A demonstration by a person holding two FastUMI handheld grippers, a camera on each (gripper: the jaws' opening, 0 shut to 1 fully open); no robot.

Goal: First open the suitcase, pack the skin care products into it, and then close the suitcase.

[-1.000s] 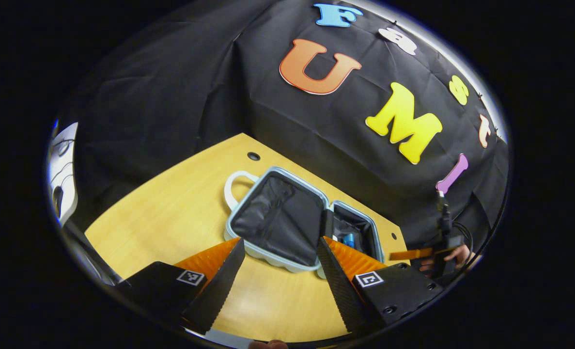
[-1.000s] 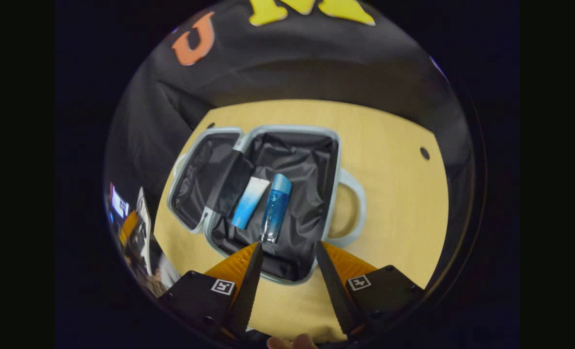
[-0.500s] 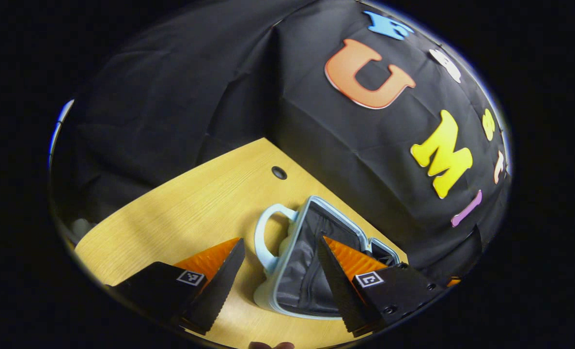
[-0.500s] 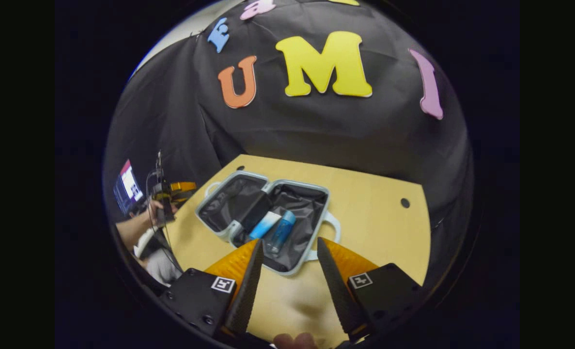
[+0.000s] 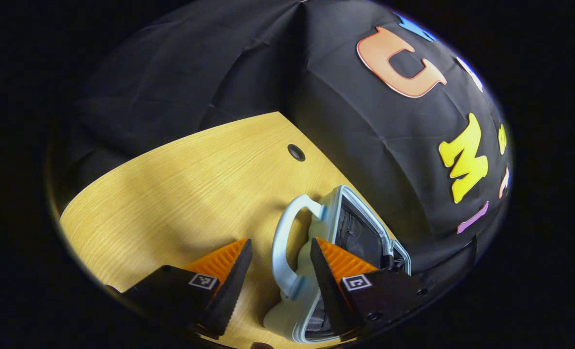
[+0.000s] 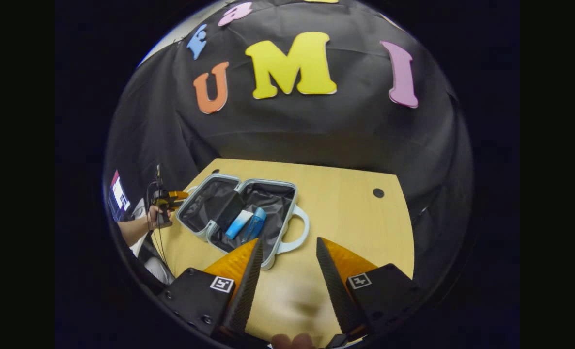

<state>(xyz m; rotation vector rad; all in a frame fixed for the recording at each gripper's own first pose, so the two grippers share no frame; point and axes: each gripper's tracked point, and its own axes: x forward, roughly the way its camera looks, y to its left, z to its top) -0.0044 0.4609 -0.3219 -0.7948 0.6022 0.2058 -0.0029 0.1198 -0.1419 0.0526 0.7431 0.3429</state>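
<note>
Suitcase (image 6: 248,213) lies open on table (image 6: 355,218), tube (image 6: 239,224) and bottle (image 6: 253,230) inside.

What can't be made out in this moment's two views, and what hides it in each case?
- Left gripper view: the suitcase interior and contents are hidden, seen edge-on behind its raised shell and the left gripper.
- Right gripper view: near corner of the suitcase is covered by a finger of the right gripper.
- Right gripper view: tube and bottle too small for any detail.
- Right gripper view: whether the distant left gripper touches the suitcase is too small to tell.
</note>
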